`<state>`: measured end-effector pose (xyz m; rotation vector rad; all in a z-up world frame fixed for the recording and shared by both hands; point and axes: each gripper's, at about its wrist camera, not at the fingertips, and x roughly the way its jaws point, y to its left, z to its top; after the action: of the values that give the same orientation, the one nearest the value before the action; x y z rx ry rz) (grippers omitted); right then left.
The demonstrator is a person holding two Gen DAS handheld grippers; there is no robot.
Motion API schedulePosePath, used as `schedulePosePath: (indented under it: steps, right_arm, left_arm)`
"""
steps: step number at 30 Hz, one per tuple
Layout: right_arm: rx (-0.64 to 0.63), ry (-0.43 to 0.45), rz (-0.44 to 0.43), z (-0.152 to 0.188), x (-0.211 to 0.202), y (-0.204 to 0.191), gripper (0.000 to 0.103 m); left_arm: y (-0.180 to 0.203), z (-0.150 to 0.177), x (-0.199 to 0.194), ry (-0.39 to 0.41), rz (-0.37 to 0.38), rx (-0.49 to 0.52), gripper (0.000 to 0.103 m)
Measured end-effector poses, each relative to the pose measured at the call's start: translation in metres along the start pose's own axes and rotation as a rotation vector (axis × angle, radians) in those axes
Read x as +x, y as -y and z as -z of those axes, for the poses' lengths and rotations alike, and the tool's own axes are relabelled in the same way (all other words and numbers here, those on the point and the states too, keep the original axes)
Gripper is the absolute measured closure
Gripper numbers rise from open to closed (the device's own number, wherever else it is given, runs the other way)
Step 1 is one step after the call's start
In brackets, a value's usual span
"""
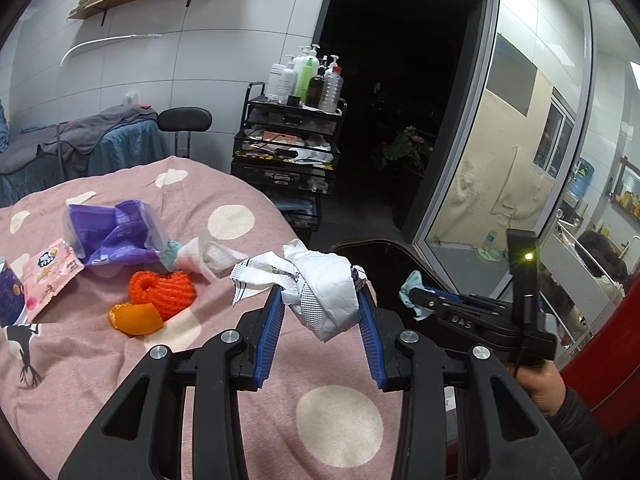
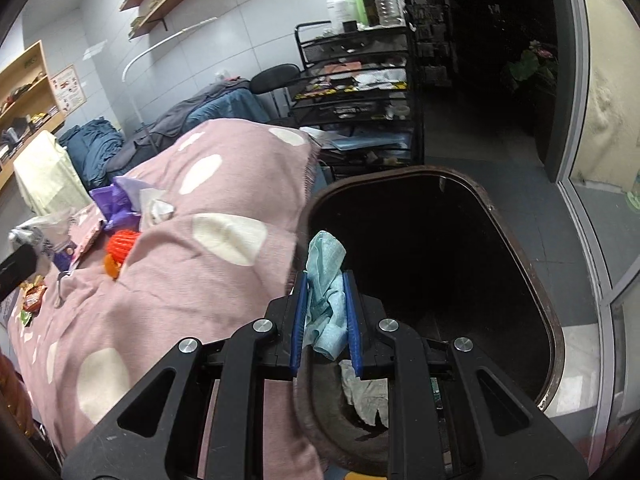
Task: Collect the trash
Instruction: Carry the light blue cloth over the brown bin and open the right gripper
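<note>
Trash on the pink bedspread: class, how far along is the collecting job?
Done: one crumpled paper already lies in the bin. In hand: the right gripper grips a teal tissue over the bin; the left gripper grips a white wrapper. Left: purple packaging, orange net, peel, pink packet.

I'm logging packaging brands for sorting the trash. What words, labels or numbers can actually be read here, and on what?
"DAS": on the body of the right gripper, seen from the left wrist.
Pink snack packet: printed characters, too blurred to read.
Purple wrapper: white print, unreadable.
White crumpled wrapper in the left gripper: small print, unreadable.
Wall poster: too small.
</note>
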<state>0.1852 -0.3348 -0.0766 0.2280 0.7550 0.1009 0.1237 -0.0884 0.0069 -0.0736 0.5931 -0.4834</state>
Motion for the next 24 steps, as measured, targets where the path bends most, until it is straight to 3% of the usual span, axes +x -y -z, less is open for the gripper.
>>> schedulePosePath:
  steps: [7, 9, 11, 24]
  right_arm:
    - [0.029, -0.024, 0.036, 0.006, 0.016, 0.010, 0.081]
    - [0.042, -0.025, 0.041, 0.007, 0.018, 0.013, 0.070]
    - [0.055, -0.008, 0.054, 0.009, 0.016, 0.015, 0.041]
    - [0.087, 0.036, 0.068, 0.018, -0.005, 0.020, 0.025]
  left_arm:
    - [0.012, 0.000, 0.006, -0.007, 0.019, 0.022, 0.066]
    - [0.014, 0.001, 0.007, -0.009, 0.022, 0.025, 0.066]
    - [0.017, 0.001, 0.008, -0.011, 0.026, 0.028, 0.066]
    - [0.031, -0.008, 0.019, -0.015, 0.067, 0.039, 0.066]
